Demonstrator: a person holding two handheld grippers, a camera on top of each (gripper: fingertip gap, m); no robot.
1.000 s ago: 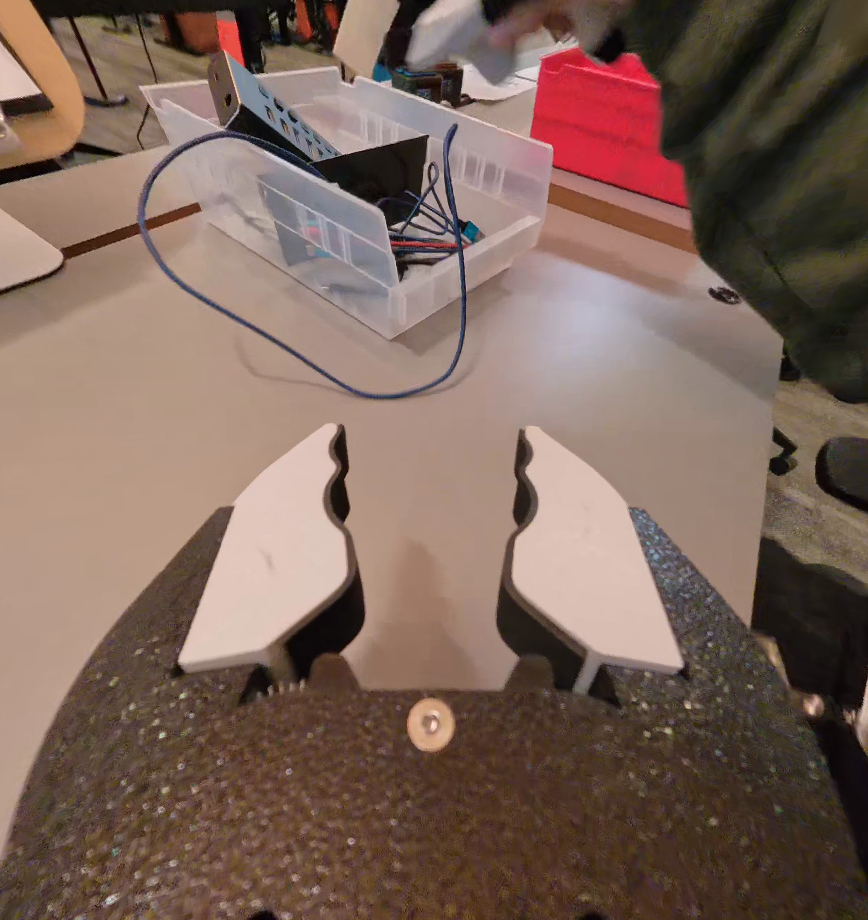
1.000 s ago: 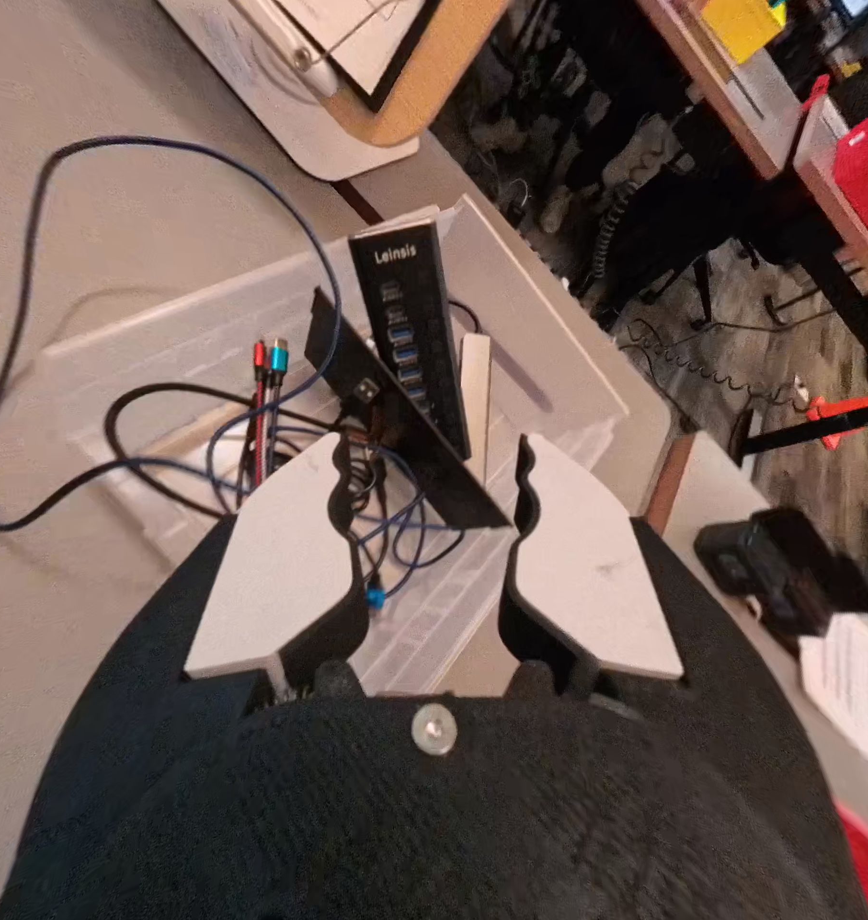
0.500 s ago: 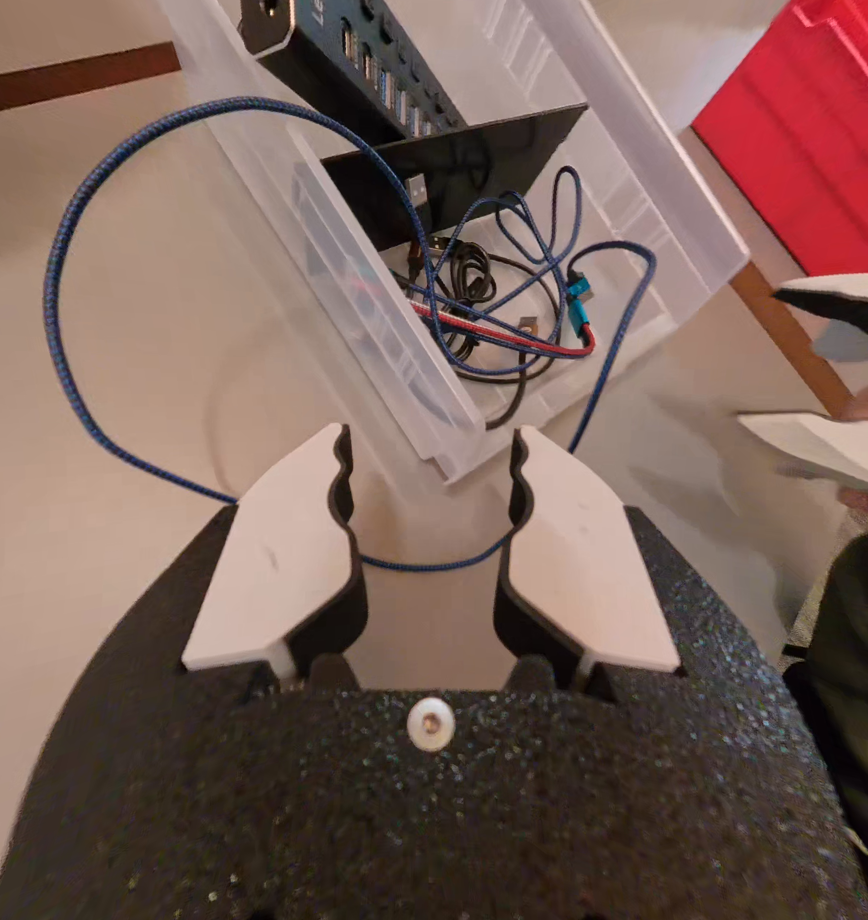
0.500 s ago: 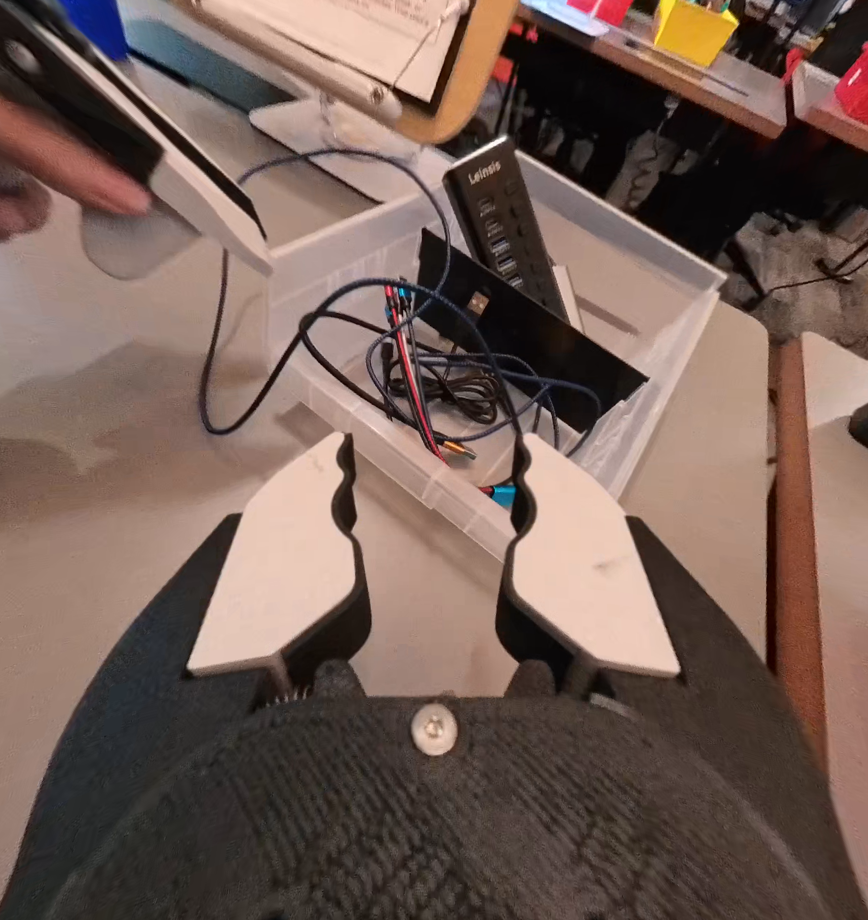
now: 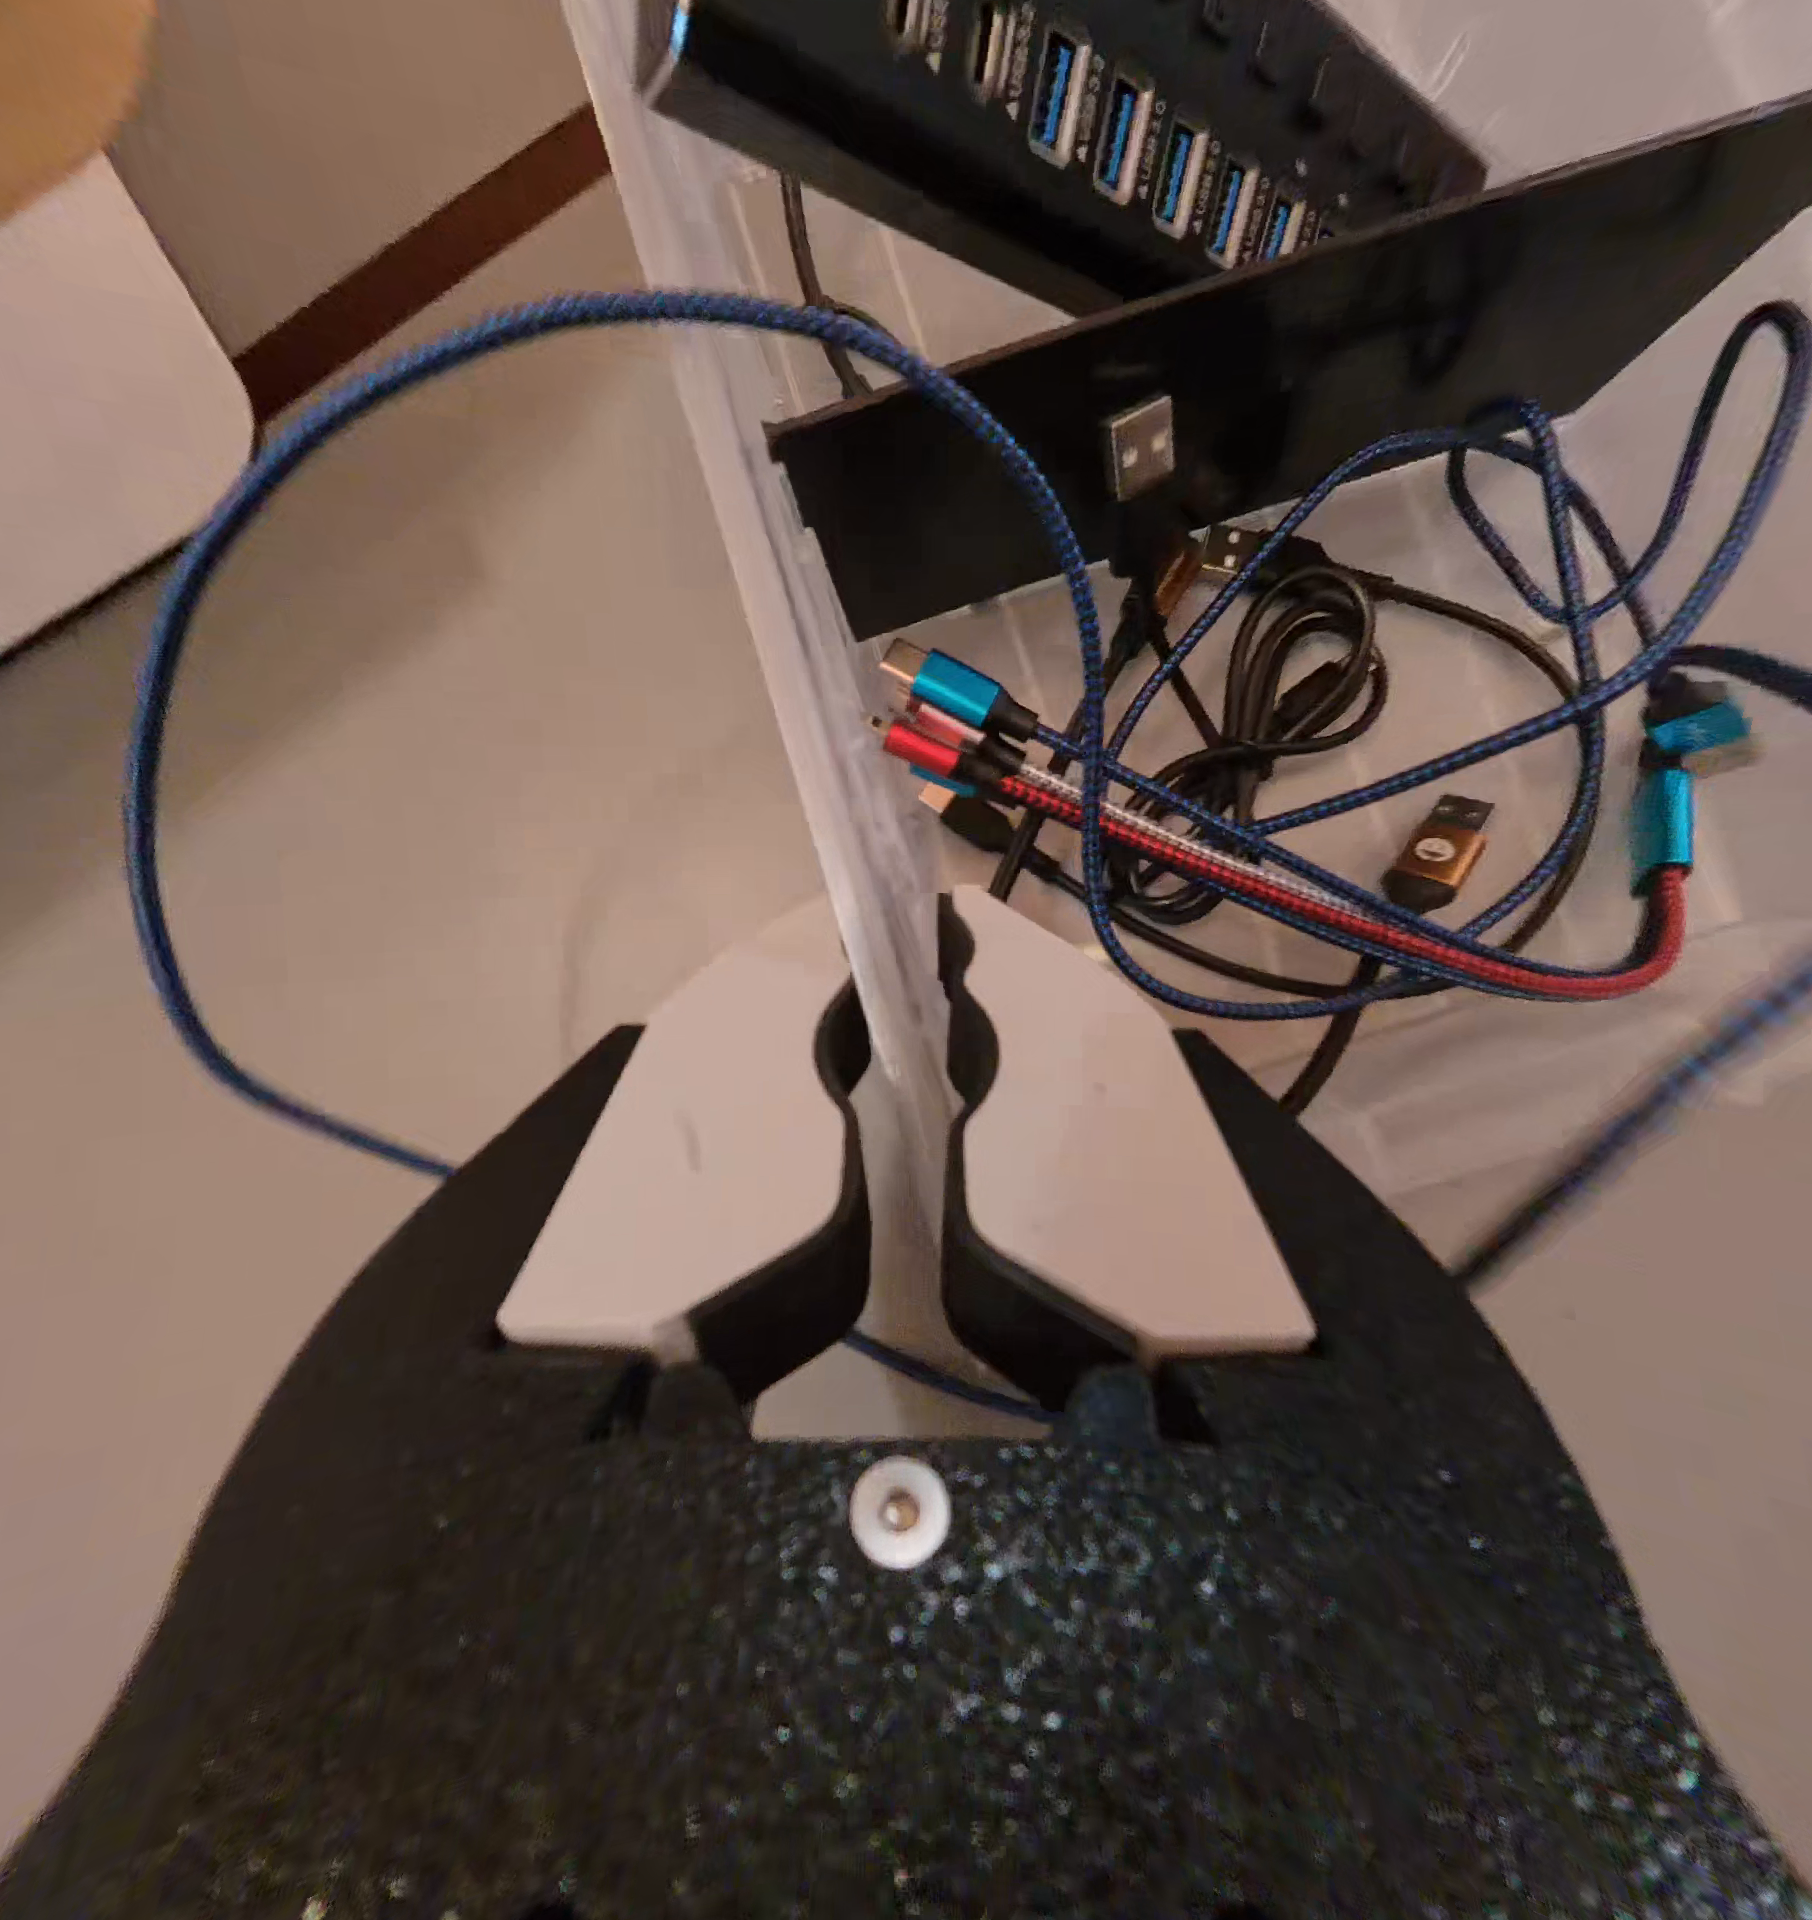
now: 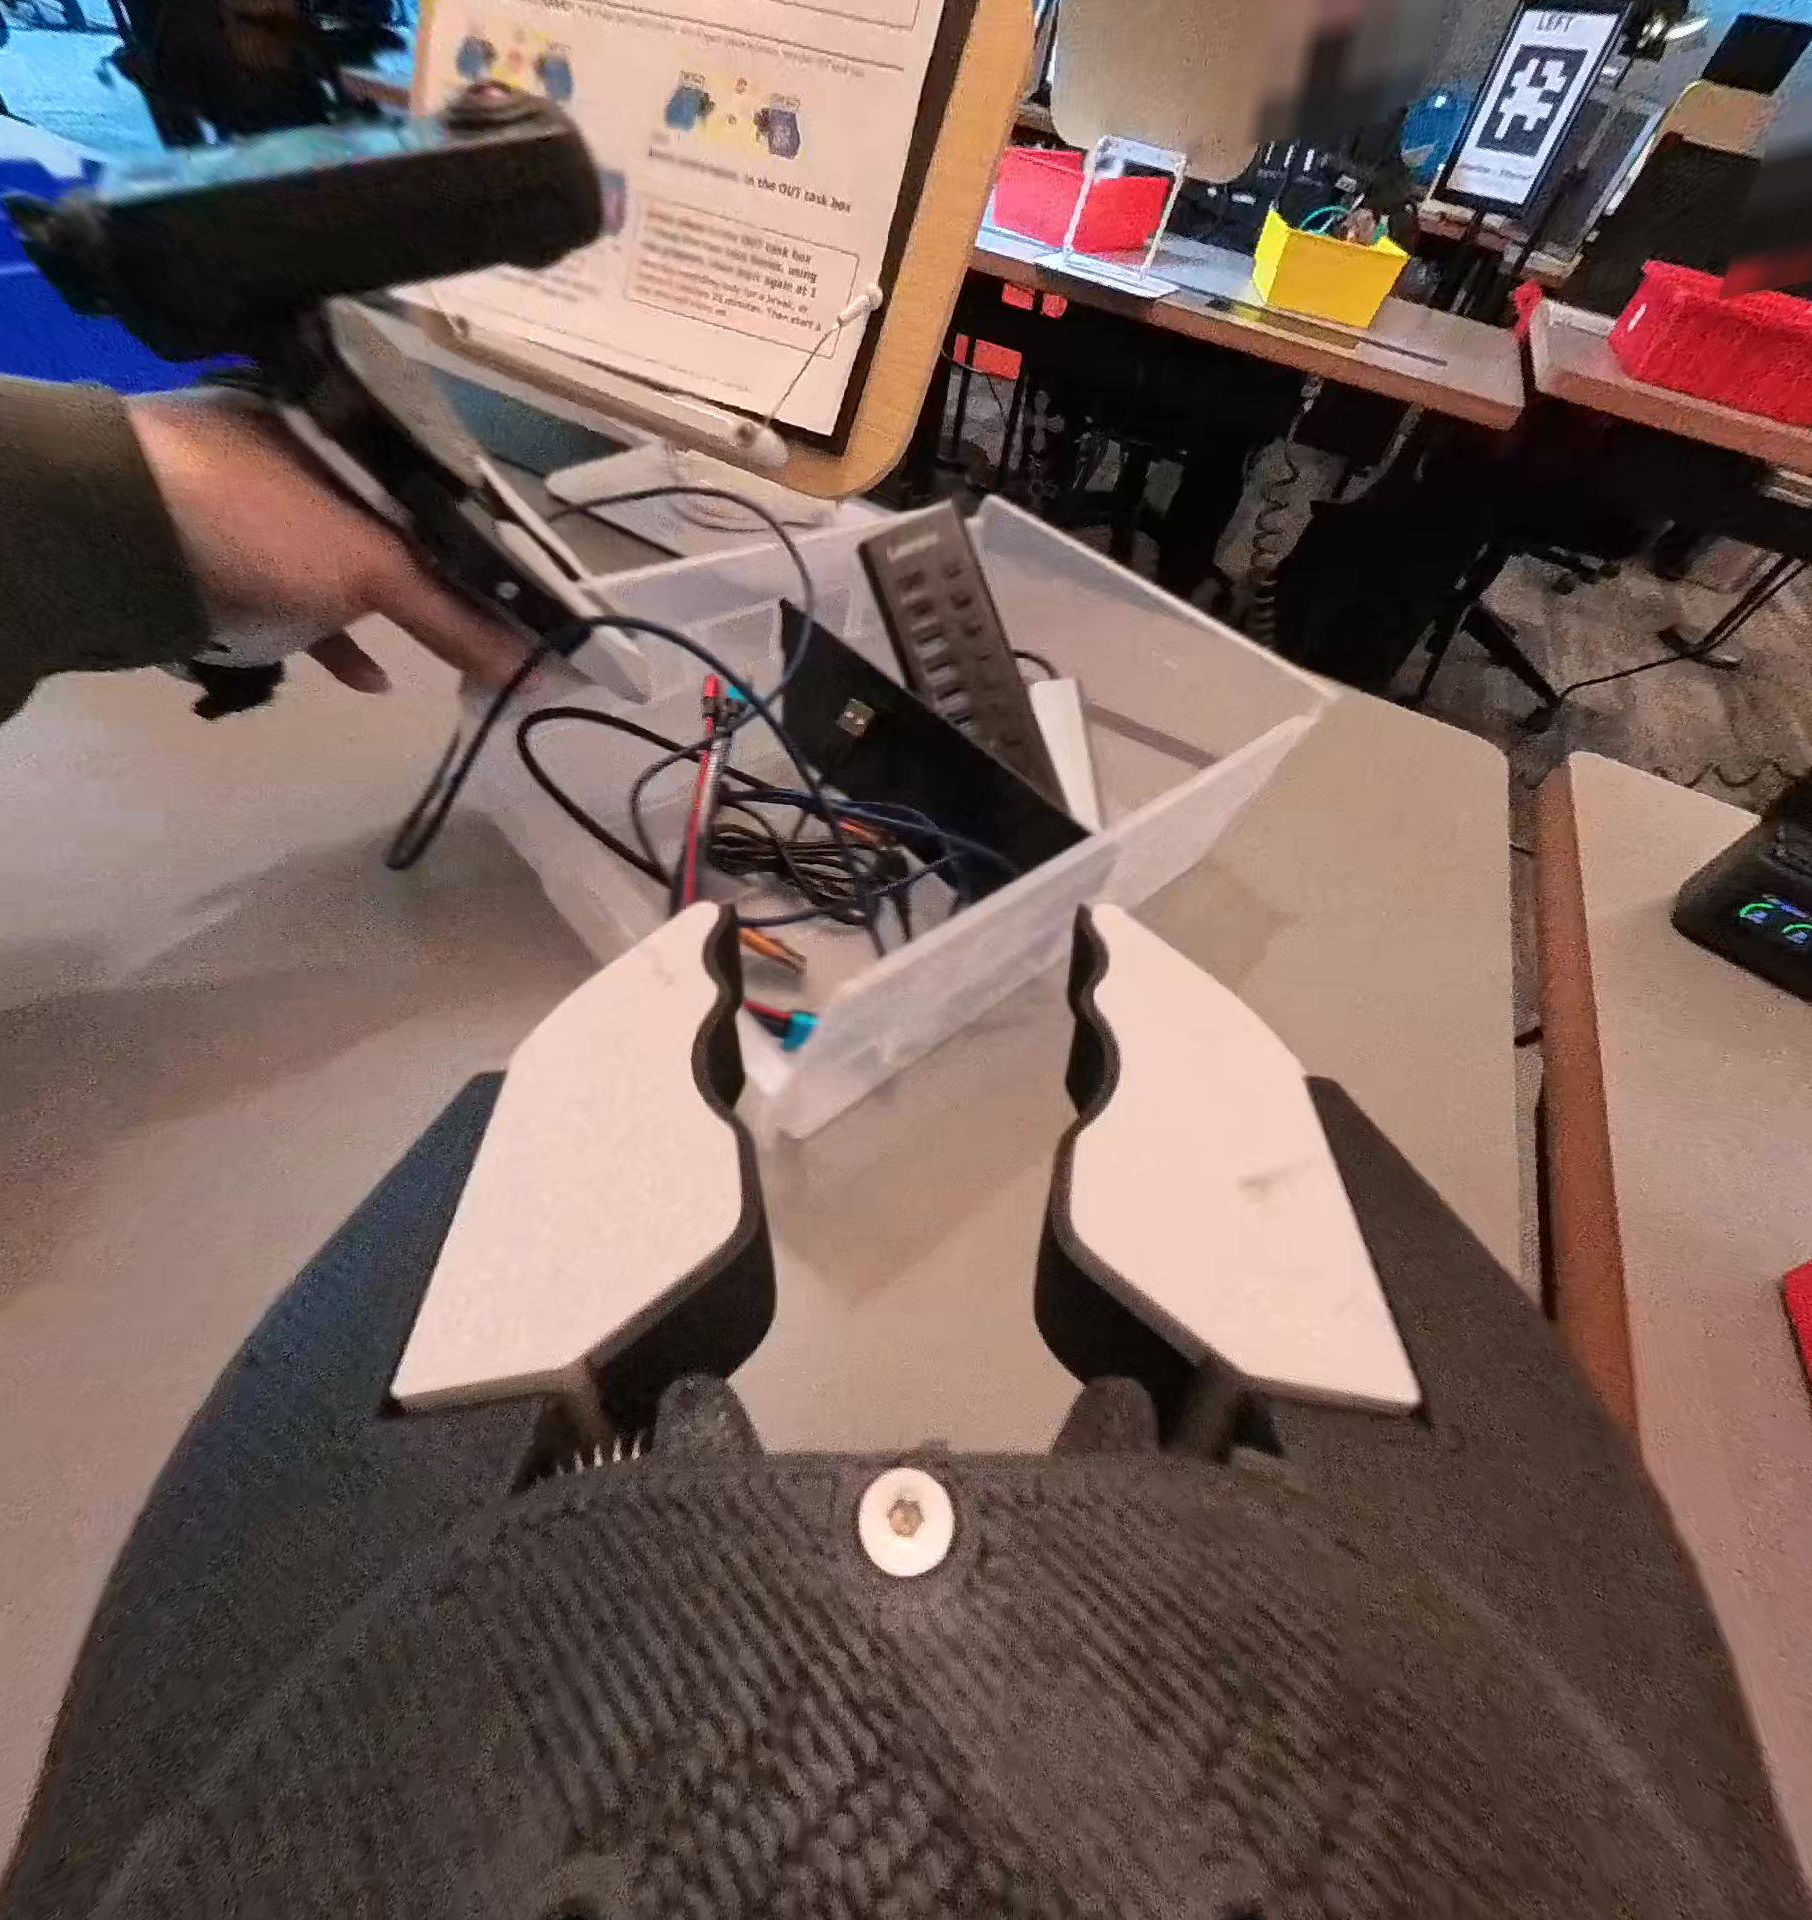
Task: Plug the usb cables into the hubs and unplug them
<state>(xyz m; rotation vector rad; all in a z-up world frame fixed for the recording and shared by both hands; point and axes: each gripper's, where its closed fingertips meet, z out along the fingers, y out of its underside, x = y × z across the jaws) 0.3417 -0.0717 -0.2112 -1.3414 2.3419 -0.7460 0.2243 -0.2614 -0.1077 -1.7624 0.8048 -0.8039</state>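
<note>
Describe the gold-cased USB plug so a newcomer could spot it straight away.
Find the clear bin on the grey table. Among the tangled cables on its floor, near the red braided cable, lies the gold plug. It is the only gold-bodied, black-tipped connector lying loose and apart from the blue and red plugs bunched against the bin wall.

Left gripper [image 5: 902, 997]: fingers closing on the near wall of the clear plastic bin [image 5: 777, 540], one finger on each side, apparently touching it, though blur is obscuring the contact. Inside the bin: a black USB hub [image 5: 1078, 114] leaning tilted, blue ports facing up; a black panel [image 5: 1297, 395] leaning beneath it; tangled cables [image 5: 1245, 831] lying below. A blue braided cable [image 5: 154, 675] is looping out over the grey table [image 5: 445, 727].
</note>
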